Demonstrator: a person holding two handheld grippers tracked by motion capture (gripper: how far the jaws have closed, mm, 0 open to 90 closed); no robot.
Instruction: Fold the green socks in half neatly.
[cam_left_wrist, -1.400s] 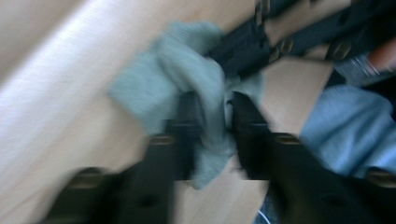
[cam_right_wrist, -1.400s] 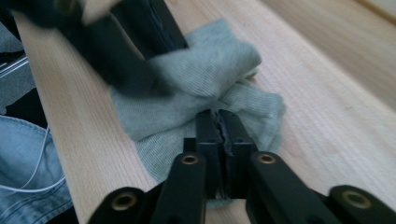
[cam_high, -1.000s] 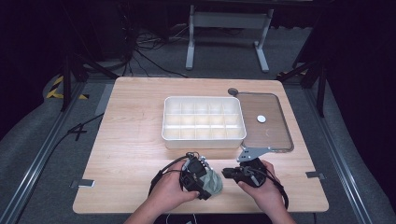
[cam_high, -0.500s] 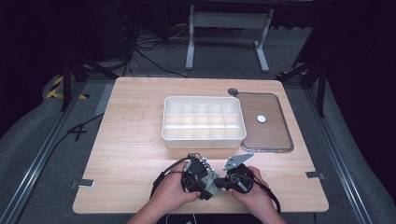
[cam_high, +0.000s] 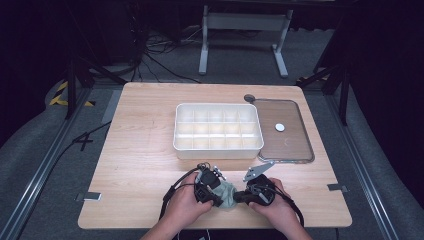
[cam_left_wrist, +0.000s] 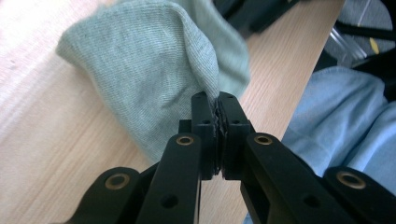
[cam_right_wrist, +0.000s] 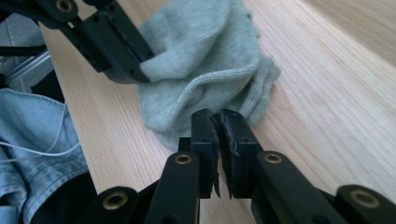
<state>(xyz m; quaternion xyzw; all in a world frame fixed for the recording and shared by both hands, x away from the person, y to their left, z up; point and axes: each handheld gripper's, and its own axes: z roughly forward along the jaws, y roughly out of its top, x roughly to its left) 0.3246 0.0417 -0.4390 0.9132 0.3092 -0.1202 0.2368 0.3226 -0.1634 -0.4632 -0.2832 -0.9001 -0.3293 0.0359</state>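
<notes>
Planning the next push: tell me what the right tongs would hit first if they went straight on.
Most likely the grey-green sock: its edge lies right at the tips of the right tongs. Beyond it the left tongs pinch the same sock, though depth is unclear.

No text, label, brand, number or sign can be read anywhere in these pictures.
</notes>
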